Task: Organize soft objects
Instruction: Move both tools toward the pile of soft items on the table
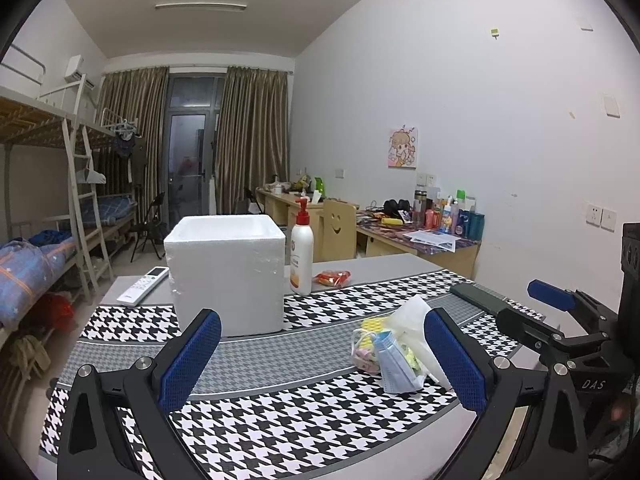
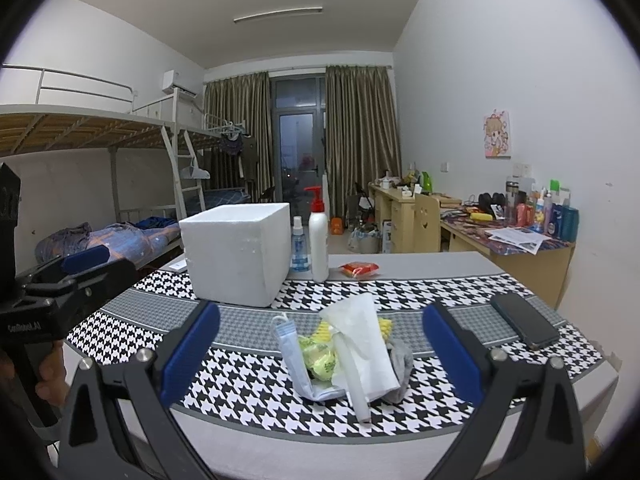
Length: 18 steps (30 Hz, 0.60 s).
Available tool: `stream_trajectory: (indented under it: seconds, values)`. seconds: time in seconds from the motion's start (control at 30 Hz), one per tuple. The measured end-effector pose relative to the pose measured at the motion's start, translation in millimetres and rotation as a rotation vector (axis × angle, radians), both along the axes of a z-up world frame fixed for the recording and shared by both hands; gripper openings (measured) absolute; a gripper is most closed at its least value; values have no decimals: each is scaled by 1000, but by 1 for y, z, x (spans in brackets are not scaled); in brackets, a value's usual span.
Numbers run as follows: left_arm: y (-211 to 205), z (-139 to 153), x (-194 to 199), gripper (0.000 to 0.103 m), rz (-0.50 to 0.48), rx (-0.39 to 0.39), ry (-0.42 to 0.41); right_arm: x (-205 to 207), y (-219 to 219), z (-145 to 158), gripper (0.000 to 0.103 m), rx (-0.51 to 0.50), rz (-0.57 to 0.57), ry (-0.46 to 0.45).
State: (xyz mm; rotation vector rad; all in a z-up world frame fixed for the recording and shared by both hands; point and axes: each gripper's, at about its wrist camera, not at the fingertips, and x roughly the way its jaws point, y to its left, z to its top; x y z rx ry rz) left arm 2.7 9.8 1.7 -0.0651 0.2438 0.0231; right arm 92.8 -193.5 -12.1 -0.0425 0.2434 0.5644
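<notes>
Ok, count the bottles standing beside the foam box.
2. A white pump bottle stands right of the foam box, and a small blue spray bottle stands between them. The box may hide others.

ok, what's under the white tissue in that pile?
Under the white tissue: a blue face mask, a yellow-green packet, a yellow mesh piece and grey fabric. Anything directly beneath the tissue is covered, so I cannot tell.

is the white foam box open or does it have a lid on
Open. The foam box stands upright on the table with no lid; its thick rim and hollow top show in the left wrist view. Whether anything is inside cannot be told.
</notes>
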Motion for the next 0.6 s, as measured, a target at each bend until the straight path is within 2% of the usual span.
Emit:
stream_trajectory:
  seconds: [0.6]
  values:
    - [-3, 1, -3, 102, -10, 22, -9, -3, 0, -1, 102, 0, 5, -3]
